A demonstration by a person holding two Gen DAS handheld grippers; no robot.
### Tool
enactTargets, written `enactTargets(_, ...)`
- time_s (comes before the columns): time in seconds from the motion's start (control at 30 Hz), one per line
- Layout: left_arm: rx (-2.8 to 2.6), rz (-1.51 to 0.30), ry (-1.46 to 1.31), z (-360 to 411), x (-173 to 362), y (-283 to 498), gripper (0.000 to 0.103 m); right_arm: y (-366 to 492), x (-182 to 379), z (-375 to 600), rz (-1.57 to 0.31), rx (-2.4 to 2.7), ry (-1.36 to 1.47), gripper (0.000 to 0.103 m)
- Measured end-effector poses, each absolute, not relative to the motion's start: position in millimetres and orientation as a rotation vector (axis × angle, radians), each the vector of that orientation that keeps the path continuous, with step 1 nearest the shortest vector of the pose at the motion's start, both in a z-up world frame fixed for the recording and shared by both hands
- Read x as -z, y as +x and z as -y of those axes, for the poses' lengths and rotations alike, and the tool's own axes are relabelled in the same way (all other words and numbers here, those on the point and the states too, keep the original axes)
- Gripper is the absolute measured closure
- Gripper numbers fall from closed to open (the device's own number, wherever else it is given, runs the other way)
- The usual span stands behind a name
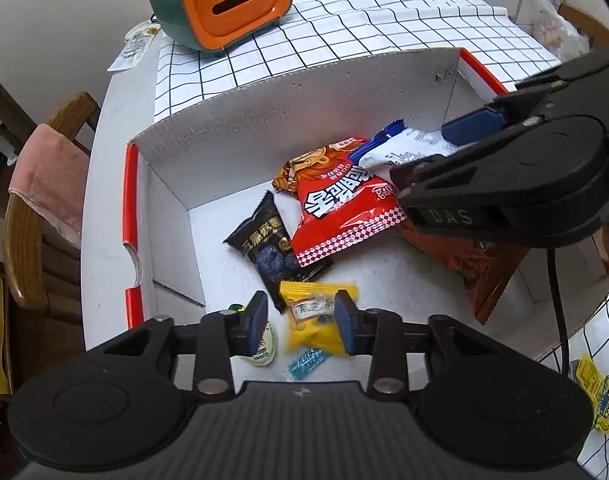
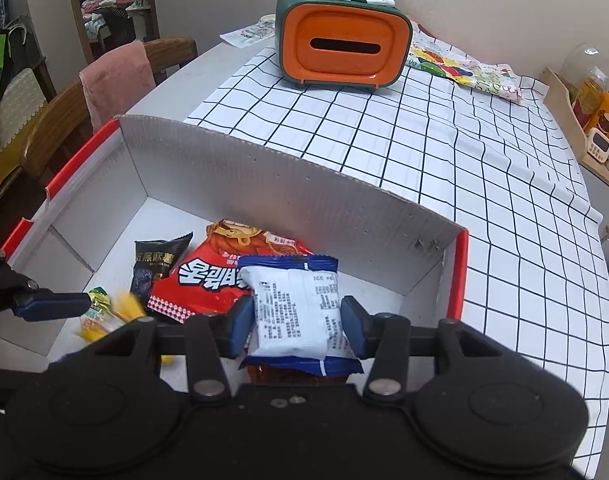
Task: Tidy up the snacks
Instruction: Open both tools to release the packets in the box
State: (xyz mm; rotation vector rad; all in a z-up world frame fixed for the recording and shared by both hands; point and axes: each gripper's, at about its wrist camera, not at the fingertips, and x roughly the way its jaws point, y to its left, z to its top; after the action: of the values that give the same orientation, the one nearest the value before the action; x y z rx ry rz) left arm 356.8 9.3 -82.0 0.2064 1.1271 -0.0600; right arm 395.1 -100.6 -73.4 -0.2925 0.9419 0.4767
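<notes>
Hovering over the white corrugated box (image 2: 288, 184), both grippers were already inside its walls. The right gripper (image 2: 296, 326) had its blue pads pressed against the sides of a white-and-blue snack packet (image 2: 296, 312), which hung above the red Korean noodle bag (image 2: 208, 280) and a darker orange bag (image 1: 484, 268) beneath it. The left gripper (image 1: 300, 322) stood with its jaws apart around a small yellow candy packet (image 1: 314, 320); that packet was blurred, so whether it was lying, falling or being touched could not be told.

The main risk, as I judged it, lay in the crowding. The two tools were close together over one end of the box, and a careless swing could knock one against the other or against the near wall. The white-and-blue packet was soft and slippery-looking; a light squeeze could let it slide out crookedly onto the pile. Set down on the slanted noodle bag, it might skid toward the black sesame snack (image 1: 264, 248). Closing the left jaws low could also catch the green-lidded cup (image 1: 260, 350) or the blue wrapper (image 1: 306, 362) just beside the yellow packet.
</notes>
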Motion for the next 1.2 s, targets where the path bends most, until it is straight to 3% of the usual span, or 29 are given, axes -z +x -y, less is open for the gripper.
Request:
enactTargets(0.83,0.095,-0.93,0.098,-24.5,20.6,294.3,0.046,309.3,8.6,135.7,-0.827,-0.532,-0.178,0.04)
enactTargets(0.97,0.107,-0.894,0.095,-25.8,10.3,278.7,0.041,289.5,-0.8,140.2,-0.803,-0.547,-0.151,0.03)
enactTargets(1.2,0.132,-0.847,0.086,-27.2,-3.8,250.8,0.035,257.7,-18.2,149.3,-0.757,-0.565,-0.11,0.022)
